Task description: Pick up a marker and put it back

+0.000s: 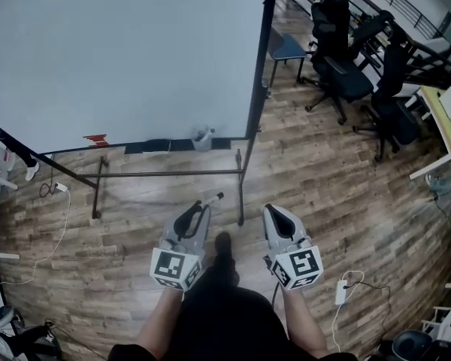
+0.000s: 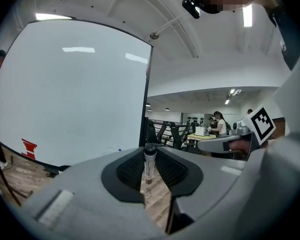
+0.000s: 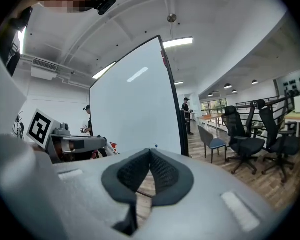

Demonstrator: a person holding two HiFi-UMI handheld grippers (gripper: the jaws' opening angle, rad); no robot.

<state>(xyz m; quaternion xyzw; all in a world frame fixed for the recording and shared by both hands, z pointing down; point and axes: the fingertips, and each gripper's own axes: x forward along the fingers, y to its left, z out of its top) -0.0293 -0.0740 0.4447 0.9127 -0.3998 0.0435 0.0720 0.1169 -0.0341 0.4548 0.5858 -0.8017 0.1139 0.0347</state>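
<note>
Head view: we hold the left gripper [image 1: 201,210] and the right gripper [image 1: 274,210] side by side, facing the whiteboard [image 1: 120,59].
Left gripper view: jaws clenched on the marker [image 2: 149,165], which stands upright before the whiteboard.
Right gripper view: jaws pressed together, nothing between them, whiteboard ahead.

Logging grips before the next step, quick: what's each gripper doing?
Left gripper: shut on the marker.
Right gripper: jaws shut, empty.
</note>
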